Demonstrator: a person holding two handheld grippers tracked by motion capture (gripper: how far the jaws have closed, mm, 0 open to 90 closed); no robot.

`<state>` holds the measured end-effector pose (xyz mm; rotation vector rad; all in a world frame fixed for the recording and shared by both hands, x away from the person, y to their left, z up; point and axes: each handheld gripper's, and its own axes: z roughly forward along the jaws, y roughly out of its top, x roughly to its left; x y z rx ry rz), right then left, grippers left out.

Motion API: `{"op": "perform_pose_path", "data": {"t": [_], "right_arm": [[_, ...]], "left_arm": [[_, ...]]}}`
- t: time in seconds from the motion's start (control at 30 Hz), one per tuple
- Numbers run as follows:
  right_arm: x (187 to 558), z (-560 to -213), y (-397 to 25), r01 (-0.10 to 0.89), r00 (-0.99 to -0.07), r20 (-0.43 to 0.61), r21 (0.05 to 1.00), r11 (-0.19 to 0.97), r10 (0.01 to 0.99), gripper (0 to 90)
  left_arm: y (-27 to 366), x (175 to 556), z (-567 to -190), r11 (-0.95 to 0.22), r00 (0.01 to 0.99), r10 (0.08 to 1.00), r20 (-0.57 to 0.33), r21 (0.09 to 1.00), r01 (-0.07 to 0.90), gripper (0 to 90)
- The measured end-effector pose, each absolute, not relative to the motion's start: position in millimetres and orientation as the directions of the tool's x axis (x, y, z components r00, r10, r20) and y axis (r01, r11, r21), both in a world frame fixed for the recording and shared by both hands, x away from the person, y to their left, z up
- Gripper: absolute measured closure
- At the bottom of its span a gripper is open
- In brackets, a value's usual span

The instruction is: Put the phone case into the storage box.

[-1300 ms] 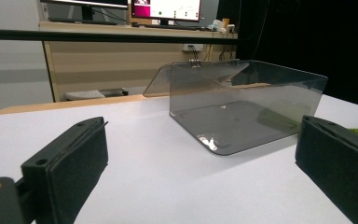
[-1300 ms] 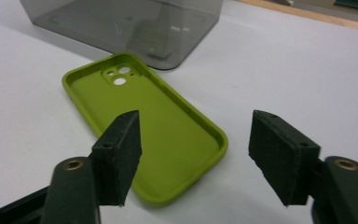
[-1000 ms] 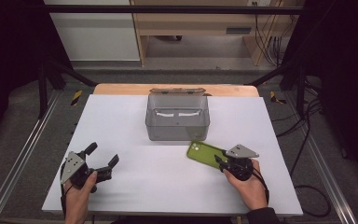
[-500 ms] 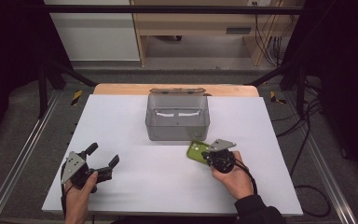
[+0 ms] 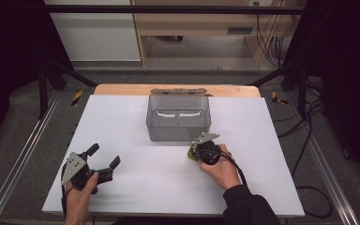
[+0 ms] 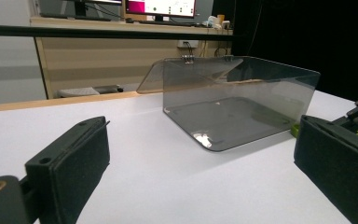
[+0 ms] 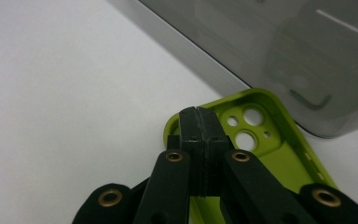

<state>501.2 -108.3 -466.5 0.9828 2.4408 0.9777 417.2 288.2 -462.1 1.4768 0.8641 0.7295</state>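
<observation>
A lime green phone case (image 7: pixel 270 154) lies inside up on the white table, its camera holes showing, right in front of a smoky clear plastic box (image 5: pixel 178 131). My right gripper (image 5: pixel 195 152) is shut, pads pressed together, its tips (image 7: pixel 199 112) over the case's rim; nothing shows between the pads. In the high view the hand and gripper cover most of the case (image 5: pixel 191 153). My left gripper (image 5: pixel 105 155) rests open near the table's front left, jaws wide apart (image 6: pixel 203 126), aimed at the box (image 6: pixel 242 93), with nothing between them.
The box's hinged lid (image 5: pixel 178 91) is folded open at the back. The white table (image 5: pixel 122 122) ends at a wooden strip behind the box. Metal rails run along both sides. Cables hang at the right.
My right gripper has moved left and forward onto the green case, now covering most of it. The case and the left gripper have stayed in place.
</observation>
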Motion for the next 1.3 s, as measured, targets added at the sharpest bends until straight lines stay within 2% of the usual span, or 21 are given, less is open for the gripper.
{"op": "perform_pose_path", "data": {"t": [0.53,0.77,0.83,0.97,1.3], "right_arm": [[500.3,-473.5,-88.4,0.504,-0.748,0.057,0.697,0.510,0.661,90.0],[474.6,-472.1,-32.5,0.472,-0.788,0.067,0.704,0.531,0.612,90.0],[472.2,-472.2,-26.8,0.480,-0.787,0.082,0.703,0.524,0.611,90.0],[459.6,-471.8,11.2,0.476,-0.787,0.071,0.703,0.529,0.613,90.0],[464.7,-473.9,44.1,0.490,-0.778,0.101,0.716,0.498,0.620,90.0]], "left_arm": [[286.2,417.7,-462.2,-0.010,0.528,0.848,-0.045,0.995,0.102,3.3],[286.8,417.7,-462.3,-0.011,0.523,0.851,-0.045,0.995,0.103,3.3],[286.9,417.8,-462.3,-0.009,0.523,0.851,-0.046,0.995,0.103,3.4],[287.7,418.3,-462.7,-0.007,0.524,0.850,-0.050,0.994,0.105,3.5],[299.9,418.2,-460.9,0.038,0.467,0.881,-0.081,0.994,0.101,3.8]]}}
